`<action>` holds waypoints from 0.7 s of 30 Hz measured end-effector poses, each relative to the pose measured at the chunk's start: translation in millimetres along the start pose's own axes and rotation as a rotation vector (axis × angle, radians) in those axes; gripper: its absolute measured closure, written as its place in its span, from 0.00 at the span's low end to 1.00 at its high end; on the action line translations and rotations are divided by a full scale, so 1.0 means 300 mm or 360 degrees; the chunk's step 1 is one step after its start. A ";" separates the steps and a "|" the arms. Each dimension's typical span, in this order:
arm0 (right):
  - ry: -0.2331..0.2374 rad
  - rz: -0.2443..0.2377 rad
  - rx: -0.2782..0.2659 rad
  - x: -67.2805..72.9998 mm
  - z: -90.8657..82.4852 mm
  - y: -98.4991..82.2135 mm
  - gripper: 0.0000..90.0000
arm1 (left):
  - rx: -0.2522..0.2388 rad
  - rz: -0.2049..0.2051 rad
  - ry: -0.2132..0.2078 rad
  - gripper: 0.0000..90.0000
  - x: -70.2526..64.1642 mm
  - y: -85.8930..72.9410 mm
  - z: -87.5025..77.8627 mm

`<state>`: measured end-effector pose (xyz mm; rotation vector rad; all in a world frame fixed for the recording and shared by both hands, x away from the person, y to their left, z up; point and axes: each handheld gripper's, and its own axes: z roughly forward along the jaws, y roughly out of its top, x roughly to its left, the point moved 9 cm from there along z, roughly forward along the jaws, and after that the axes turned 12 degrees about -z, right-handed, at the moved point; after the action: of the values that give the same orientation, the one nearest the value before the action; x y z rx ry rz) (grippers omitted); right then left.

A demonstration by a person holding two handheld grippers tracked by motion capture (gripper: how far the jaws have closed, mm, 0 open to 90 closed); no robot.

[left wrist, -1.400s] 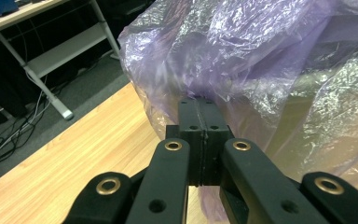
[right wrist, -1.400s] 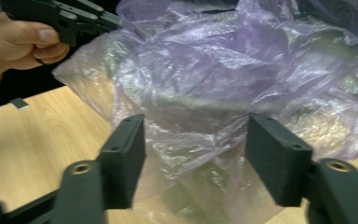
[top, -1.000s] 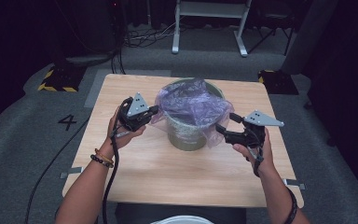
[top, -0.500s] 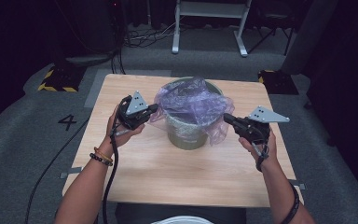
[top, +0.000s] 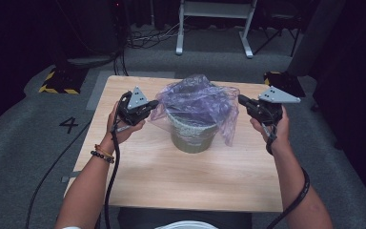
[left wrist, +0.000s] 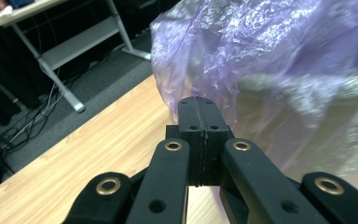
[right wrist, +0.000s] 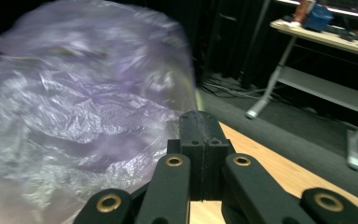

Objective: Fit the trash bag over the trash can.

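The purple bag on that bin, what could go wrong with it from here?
1. The bag is thin and crinkled, and both grippers, left and right, seem shut on its edges from opposite sides; pulling harder could tear it.
2. The bin stands free on the table; an uneven pull might tip or drag it.
3. The film could slip out of either gripper, and that side would sag.

Both forearms enter from the bottom of the high view and reach forward over the table (top: 138, 181). Left hand-held gripper (top: 151, 103) — gripped in the left hand (top: 122, 125), jaws pressed flat together, pointing right. Right hand-held gripper (top: 241, 99) — gripped in the right hand (top: 270, 128), jaws likewise closed, pointing left. The left wrist carries beaded bracelets (top: 100, 153).
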<state>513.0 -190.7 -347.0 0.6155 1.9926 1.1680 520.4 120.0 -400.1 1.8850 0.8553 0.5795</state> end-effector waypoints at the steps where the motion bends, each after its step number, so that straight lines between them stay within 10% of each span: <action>1: -0.0007 -0.0001 0.0012 -0.011 0.013 -0.002 1.00 | 0.0003 -0.0005 0.0001 1.00 0.005 -0.002 0.002; 21: -0.0043 0.0075 0.0202 -0.115 0.230 -0.132 1.00 | 0.0139 -0.0129 0.0033 1.00 0.088 -0.074 0.131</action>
<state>587.1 -197.2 -391.6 0.7421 2.0508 1.0607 558.0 124.7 -436.2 1.9156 0.9799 0.5204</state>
